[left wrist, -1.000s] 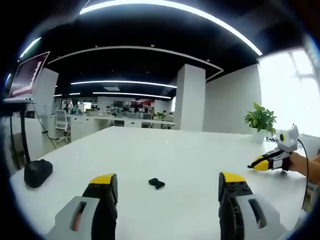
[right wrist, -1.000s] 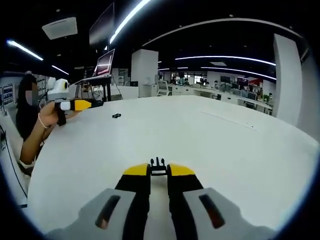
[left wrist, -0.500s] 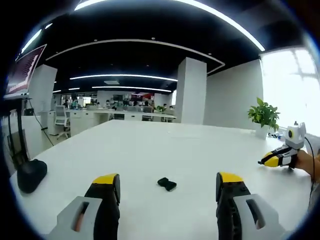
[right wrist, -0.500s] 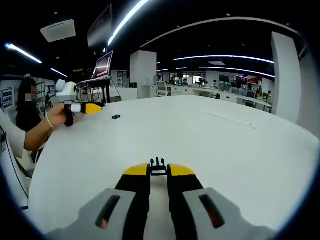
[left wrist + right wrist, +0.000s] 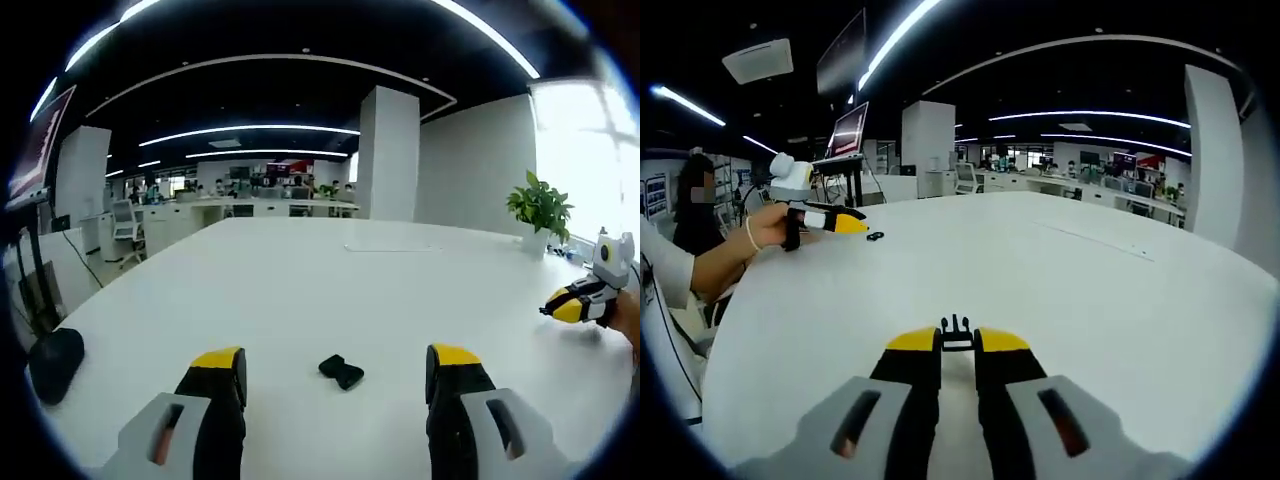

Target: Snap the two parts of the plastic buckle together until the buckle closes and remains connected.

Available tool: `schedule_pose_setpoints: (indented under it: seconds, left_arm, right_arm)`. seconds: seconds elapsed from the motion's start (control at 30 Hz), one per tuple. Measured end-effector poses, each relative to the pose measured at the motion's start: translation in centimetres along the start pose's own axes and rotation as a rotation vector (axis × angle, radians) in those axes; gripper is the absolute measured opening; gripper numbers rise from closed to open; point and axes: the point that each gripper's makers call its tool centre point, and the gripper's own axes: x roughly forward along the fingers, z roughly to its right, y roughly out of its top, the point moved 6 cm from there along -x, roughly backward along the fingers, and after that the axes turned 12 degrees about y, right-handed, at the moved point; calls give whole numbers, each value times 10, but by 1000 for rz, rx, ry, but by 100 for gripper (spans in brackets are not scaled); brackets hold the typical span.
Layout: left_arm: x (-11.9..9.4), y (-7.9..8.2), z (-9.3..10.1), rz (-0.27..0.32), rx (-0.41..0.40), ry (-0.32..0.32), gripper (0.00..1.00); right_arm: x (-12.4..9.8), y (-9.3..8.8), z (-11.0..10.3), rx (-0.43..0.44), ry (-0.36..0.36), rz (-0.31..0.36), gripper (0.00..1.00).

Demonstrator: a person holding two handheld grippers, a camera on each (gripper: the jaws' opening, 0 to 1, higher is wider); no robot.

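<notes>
A small black buckle part lies on the white table, between and just beyond the tips of my left gripper, whose jaws stand wide open around it without touching it. My right gripper is shut on the other black buckle part, whose prongs stick out past the yellow tips. In the right gripper view the left gripper hovers far off by the first buckle part. In the left gripper view the right gripper appears at the right edge.
A black rounded object sits at the table's left edge. A potted plant stands at the far right. A monitor on a stand rises behind the table, and a person's hand holds the left gripper.
My left gripper has advanced toward the loose buckle part, which now sits closer and larger between its jaws. The right gripper has stayed still, holding its part.
</notes>
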Motion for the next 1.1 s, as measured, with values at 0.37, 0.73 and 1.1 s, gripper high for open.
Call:
schedule_pose_setpoints:
  seconds: [0.37, 0.73, 1.1]
  left_arm:
    - [17, -8, -3, -118, 57, 25, 70]
    - [22, -10, -9, -142, 73, 59, 64]
    - [25, -9, -10, -143, 96, 57, 57]
  right_arm:
    - [-4, 0, -1, 10, 1, 16, 12]
    - [-6, 0, -2, 11, 4, 17, 12]
    - [-7, 0, -3, 11, -1, 16, 12]
